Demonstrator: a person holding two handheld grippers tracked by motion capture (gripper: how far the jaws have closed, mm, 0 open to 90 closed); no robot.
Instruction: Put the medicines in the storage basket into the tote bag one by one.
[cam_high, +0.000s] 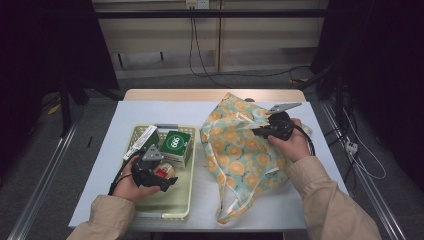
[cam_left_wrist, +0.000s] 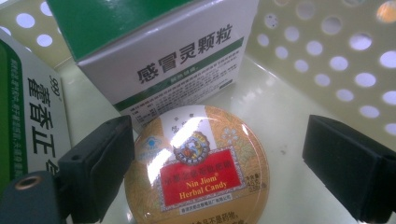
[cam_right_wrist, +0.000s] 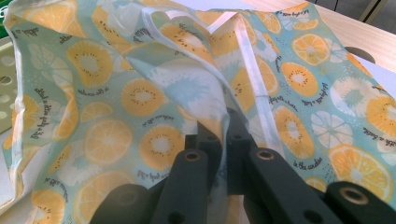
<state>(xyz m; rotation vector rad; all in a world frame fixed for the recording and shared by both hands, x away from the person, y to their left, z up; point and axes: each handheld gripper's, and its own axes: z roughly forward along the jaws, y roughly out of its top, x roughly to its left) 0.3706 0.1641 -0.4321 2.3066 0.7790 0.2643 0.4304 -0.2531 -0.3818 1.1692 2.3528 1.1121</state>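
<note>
The person's left gripper (cam_high: 167, 181) is down inside the yellow basket (cam_high: 186, 200), its jaws spread apart on either side of a round candy tin (cam_left_wrist: 196, 168). One pad looks to be right against the tin's edge; the other stands clear of it, so nothing is clamped. The tin lies flat on the basket floor, just in front of a green-and-white box (cam_left_wrist: 163, 51), with a second, longer box (cam_left_wrist: 32, 126) along the basket's far-left side. To the right of the basket, lying on the table (cam_high: 100, 165), is a bag (cam_high: 240, 150) printed with orange slices. The right gripper (cam_high: 260, 131) has its jaws pinched together on a fold of the bag's cloth near the upper rim, holding that edge lifted.
</note>
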